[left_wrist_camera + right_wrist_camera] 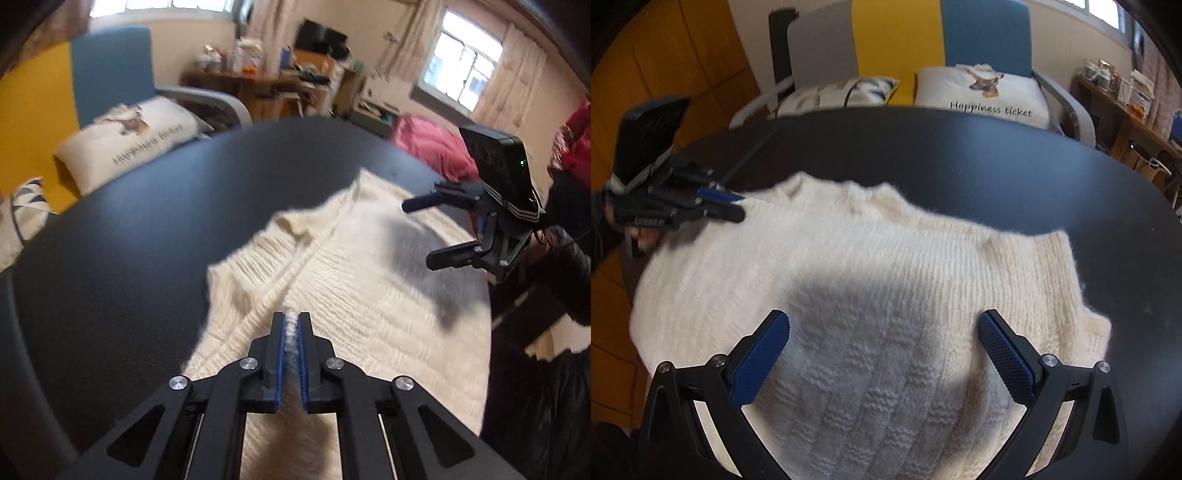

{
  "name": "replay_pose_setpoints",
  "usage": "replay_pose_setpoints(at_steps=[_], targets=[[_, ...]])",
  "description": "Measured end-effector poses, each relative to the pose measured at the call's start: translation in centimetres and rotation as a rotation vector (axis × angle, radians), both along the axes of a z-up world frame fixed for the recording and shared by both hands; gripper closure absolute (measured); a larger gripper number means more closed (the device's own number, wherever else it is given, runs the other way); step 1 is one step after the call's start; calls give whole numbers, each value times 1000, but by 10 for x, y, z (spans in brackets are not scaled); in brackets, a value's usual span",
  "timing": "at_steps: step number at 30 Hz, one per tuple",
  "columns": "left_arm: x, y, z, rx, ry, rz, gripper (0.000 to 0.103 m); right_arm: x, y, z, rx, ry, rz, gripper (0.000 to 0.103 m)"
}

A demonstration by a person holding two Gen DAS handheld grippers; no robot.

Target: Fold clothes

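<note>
A cream knitted sweater [351, 266] lies spread on the round black table [129, 240]. My left gripper [291, 317] is shut on a raised ribbed fold of the sweater, and fuzzy knit shows between its blue pads. From the right wrist view the left gripper [737, 206] pinches the sweater [849, 251] at its far left edge near the collar. My right gripper [882, 321] hangs open above the sweater's middle, casts a shadow on it and has nothing between its fingers. It also appears at the right of the left wrist view, the right gripper [419, 232] wide open.
Behind the table [960, 155] stands a yellow and blue armchair [897, 40] with two pillows [982, 96]. A cluttered wooden desk [266, 74] and pink bedding [428, 144] lie further back. A person's dark sleeve [569, 266] is at the right edge.
</note>
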State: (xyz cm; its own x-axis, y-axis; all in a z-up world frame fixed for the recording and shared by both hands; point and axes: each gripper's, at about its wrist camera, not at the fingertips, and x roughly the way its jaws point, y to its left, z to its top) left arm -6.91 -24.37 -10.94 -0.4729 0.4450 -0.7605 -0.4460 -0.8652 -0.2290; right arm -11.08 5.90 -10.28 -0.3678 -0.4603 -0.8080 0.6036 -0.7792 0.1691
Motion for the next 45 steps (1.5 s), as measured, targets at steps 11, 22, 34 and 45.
replay_pose_setpoints(at_steps=[11,22,34,45], targets=[[-5,1,-24,-61,-16,164,94,1,-16,-24,102,31,-29,0],[40,11,10,40,66,149,85,-2,-21,-6,49,-11,65,0],[36,37,14,8,124,202,81,-17,-17,-25,72,69,-118,0],[-22,75,-18,-84,24,188,76,-15,34,-29,76,-17,-112,0]])
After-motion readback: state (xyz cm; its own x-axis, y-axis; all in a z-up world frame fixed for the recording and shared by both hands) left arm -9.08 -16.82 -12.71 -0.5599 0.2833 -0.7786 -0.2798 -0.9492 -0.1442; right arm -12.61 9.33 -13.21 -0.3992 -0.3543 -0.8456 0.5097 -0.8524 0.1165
